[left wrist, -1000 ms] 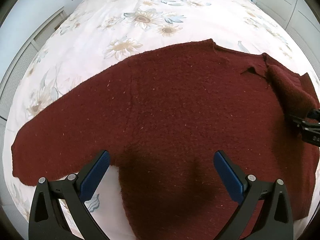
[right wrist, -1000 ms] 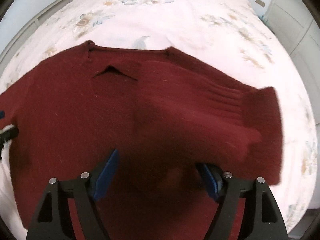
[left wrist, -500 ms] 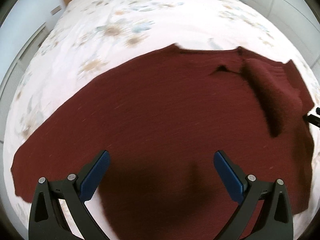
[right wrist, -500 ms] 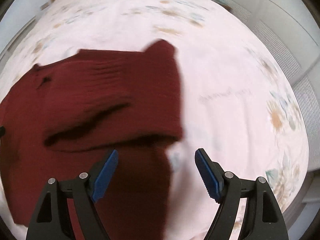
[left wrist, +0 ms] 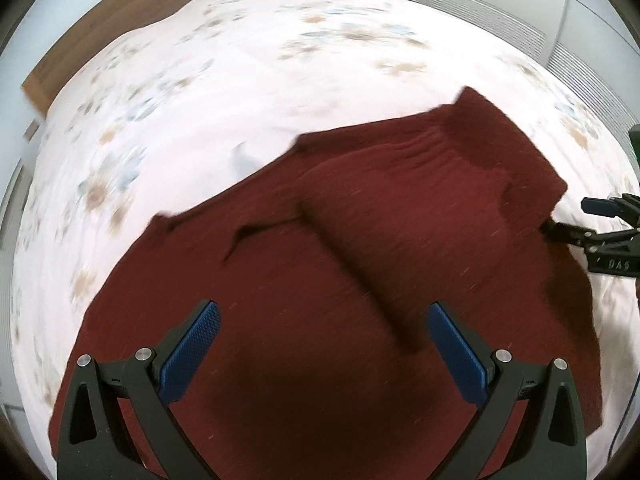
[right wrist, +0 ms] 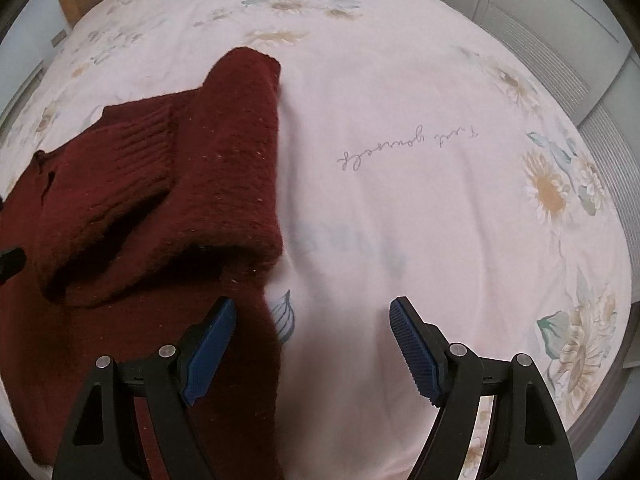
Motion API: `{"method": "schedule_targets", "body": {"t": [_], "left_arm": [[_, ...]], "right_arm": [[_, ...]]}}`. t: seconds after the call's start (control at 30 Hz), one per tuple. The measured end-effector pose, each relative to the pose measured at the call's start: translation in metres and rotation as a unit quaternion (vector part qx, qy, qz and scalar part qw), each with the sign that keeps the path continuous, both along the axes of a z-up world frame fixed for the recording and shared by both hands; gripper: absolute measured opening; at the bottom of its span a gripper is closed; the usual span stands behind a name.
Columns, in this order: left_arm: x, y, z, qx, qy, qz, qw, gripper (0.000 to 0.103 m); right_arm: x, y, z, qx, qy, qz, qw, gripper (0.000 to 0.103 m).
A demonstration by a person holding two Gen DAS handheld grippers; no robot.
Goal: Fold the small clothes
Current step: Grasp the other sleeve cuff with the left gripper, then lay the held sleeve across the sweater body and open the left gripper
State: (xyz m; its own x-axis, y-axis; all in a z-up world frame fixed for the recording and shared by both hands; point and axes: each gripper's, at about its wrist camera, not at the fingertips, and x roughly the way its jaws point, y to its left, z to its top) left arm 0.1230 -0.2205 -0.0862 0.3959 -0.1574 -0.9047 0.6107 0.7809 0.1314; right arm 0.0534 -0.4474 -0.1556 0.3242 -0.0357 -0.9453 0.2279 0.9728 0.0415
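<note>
A dark red knitted sweater (left wrist: 304, 280) lies flat on the floral bedsheet. Its right sleeve (right wrist: 160, 184) is folded across onto the body, the ribbed cuff (right wrist: 120, 148) lying on top. My left gripper (left wrist: 324, 344) is open and empty, hovering over the sweater's body. My right gripper (right wrist: 312, 340) is open and empty, above the sweater's right edge, one finger over the knit and one over the bare sheet. The right gripper also shows at the right edge of the left wrist view (left wrist: 600, 220). The sweater's left sleeve is out of view.
The bed (right wrist: 440, 160) has a white sheet with sunflower prints and grey handwriting (right wrist: 404, 148). A wooden headboard (left wrist: 132, 12) is at the far end. White louvred wardrobe doors (left wrist: 500, 8) stand along the right side.
Both grippers swung rightwards, so the view turned. The right sleeve, which lay loosely over the body, now rests folded across it, and the right gripper has come off it to the sweater's right edge.
</note>
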Motion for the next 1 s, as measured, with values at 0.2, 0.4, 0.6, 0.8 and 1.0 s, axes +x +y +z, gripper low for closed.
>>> {"method": "schedule_targets", "body": {"t": [0.2,0.4,0.6,0.8,1.0], "left_arm": [[0.002,-0.052,-0.014,0.020,0.004,-0.055,0.9983,0.102],[0.006,-0.088,-0.038,0.052,0.008,-0.090,0.9945,0.102],[0.026,-0.105,-0.064,0.097,0.015,-0.077,0.9922,0.069],[0.048,-0.095,-0.067,0.087,0.022,-0.041,0.9951,0.017],[0.071,-0.060,-0.045,0.052,0.008,0.011,0.9986,0.014]], "right_arm": [[-0.002,-0.004,-0.004,0.011,-0.003,-0.005,1.000,0.080],[0.000,-0.004,-0.009,0.014,0.001,-0.002,1.000,0.080],[0.007,0.001,-0.013,0.010,0.002,0.006,1.000,0.080],[0.022,0.007,-0.012,0.010,-0.008,0.009,1.000,0.080],[0.046,0.018,-0.008,0.008,-0.020,0.018,1.000,0.074]]}}
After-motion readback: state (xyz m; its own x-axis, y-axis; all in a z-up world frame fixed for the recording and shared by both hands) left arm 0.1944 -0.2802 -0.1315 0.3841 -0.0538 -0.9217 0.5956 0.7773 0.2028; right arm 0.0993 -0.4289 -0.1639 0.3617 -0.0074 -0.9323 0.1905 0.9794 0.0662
